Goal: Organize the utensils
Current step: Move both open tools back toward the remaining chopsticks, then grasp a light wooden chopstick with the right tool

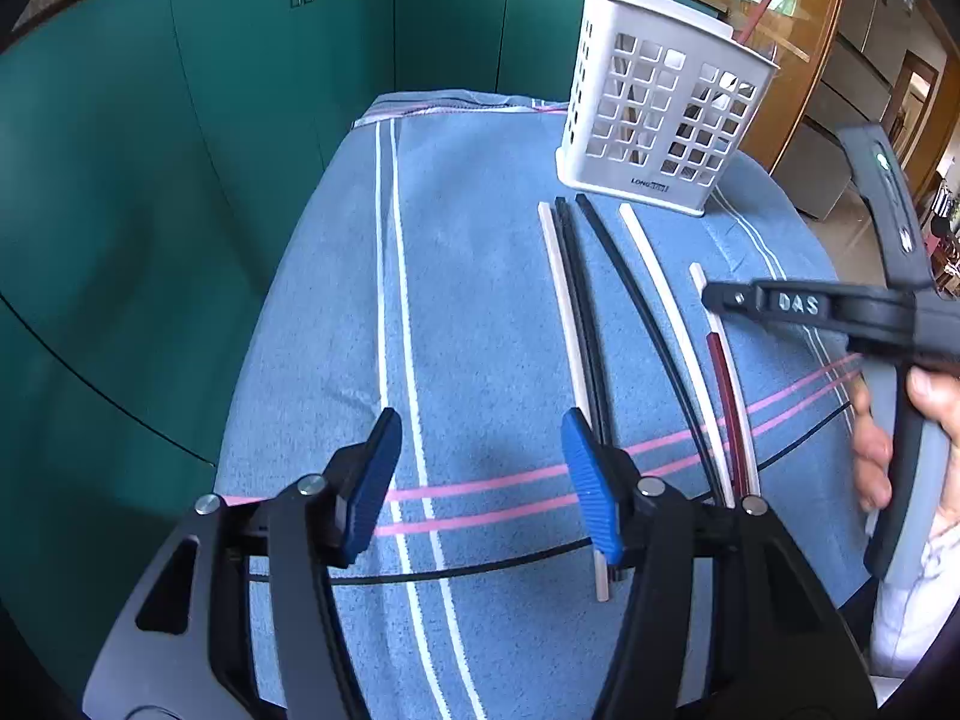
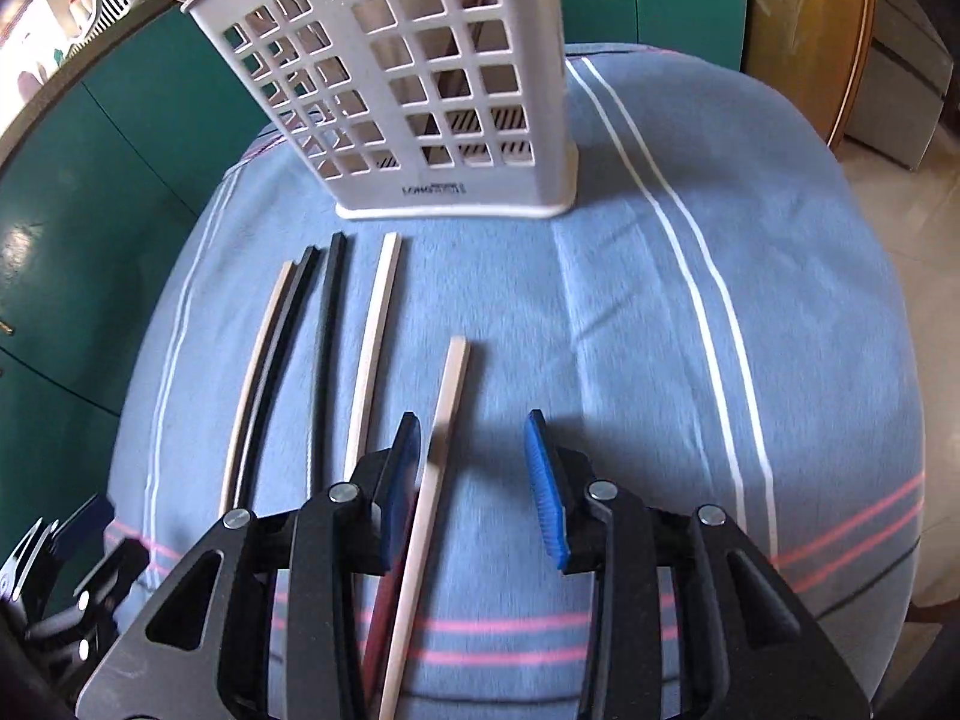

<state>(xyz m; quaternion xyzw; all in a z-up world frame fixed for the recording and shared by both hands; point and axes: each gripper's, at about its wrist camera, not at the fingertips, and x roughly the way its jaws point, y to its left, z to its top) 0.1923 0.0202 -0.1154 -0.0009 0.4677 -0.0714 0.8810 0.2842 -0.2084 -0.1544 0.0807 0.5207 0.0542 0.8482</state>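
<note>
Blue ribbed pads stand apart on both my jaws, and neither pair presses on anything. My left gripper is roughly half open over bare blue towel, with nothing between its pads; the nearest cream chopstick and the black chopstick touching it run just outside its right-hand pad. My right gripper is open more narrowly, and a cream chopstick lies on the cloth between its pads, close against the left one, with a dark red chopstick beside it, partly hidden under that finger.

Further out from the right jaws, to their left, lie another cream chopstick and two black ones with a cream one at the far edge, all pointing towards the white slotted utensil holder that stands upright straight ahead on the tabletop. A few sticks already stand in it.

I judge the step in hand to be picking up the cream stick under the right jaws. To do it well I would centre the pads across that one stick, keep the red neighbour outside them, come down until the tips nearly meet the towel, and close near the middle so it lifts level. The towel is soft, so a thin stick may roll or sink; a slow, square close suits it.
</note>
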